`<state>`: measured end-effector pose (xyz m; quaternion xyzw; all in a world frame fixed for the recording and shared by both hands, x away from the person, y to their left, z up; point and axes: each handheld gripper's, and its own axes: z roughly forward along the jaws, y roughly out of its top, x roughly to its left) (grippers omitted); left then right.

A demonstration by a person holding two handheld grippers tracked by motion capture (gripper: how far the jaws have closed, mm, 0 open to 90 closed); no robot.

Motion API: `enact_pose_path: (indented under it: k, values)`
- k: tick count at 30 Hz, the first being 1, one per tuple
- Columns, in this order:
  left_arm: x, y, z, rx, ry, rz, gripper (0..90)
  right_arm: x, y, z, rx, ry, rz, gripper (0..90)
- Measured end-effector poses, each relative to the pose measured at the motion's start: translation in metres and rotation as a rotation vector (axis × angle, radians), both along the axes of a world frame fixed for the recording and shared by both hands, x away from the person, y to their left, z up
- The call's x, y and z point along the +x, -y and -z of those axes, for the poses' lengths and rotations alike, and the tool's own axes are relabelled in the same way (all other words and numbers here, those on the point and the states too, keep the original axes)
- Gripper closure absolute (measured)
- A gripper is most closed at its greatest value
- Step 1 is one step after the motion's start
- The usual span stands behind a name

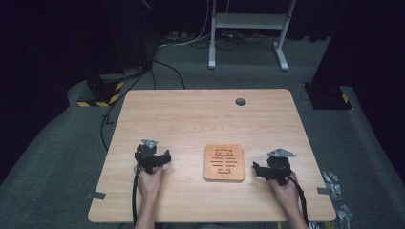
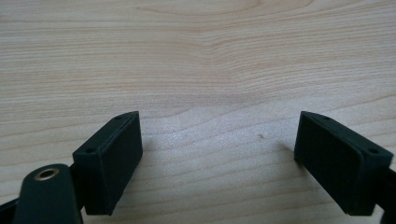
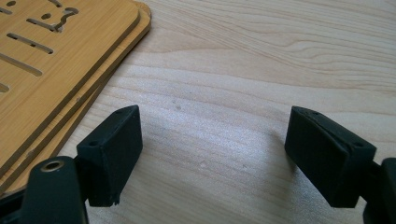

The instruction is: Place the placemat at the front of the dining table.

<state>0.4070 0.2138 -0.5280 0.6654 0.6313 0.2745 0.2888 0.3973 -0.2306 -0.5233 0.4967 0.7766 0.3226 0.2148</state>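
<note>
A square wooden board (image 1: 224,162) with cut-out slots lies flat on the table (image 1: 200,119), near the front middle. Its stacked edges fill the upper left of the right gripper view as the wooden board (image 3: 51,56). My left gripper (image 1: 165,157) rests on the table to the left of the board, held by a hand, jaws wide apart with bare wood between them (image 2: 217,154). My right gripper (image 1: 256,169) sits just right of the board, also open, with nothing between its jaws (image 3: 212,154).
A round grey cable hole (image 1: 240,101) sits near the table's far edge. Cables trail from both grippers off the front edge. A white desk frame (image 1: 248,28) stands on the grey floor beyond the table.
</note>
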Motion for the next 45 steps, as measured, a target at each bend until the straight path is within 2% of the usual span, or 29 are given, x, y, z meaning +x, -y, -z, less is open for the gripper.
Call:
enact_pose_path:
  k: [17,20,24,32,35,39,41,45]
  values:
    - [-0.002,0.000,0.000,-0.002,-0.001,0.006,15.8,0.000,0.000,0.000,-0.003,0.003,-0.007,18.6]
    - [-0.002,0.000,0.000,-0.002,-0.002,0.006,15.8,-0.003,0.000,0.000,-0.003,-0.014,-0.012,13.3]
    - [-0.002,0.000,0.000,-0.002,-0.002,0.007,15.7,-0.004,-0.002,0.001,-0.008,-0.005,0.002,13.3]
    - [-0.002,0.000,0.000,0.002,-0.002,0.006,15.8,0.000,-0.008,-0.002,-0.006,-0.041,0.016,15.9]
    - [-0.002,0.000,-0.001,0.005,-0.003,0.011,16.0,0.006,-0.008,0.001,0.000,0.000,0.033,16.4]
    - [-0.002,0.001,0.000,0.002,-0.001,0.009,16.0,0.006,-0.007,0.000,-0.002,0.003,0.030,17.5]
    - [-0.002,0.002,-0.001,-0.002,0.000,0.002,17.6,0.006,-0.008,-0.001,0.001,-0.015,0.013,17.5]
    - [-0.004,0.012,-0.004,-0.059,0.002,0.044,20.4,0.006,-0.008,-0.001,0.002,-0.016,0.012,17.5]
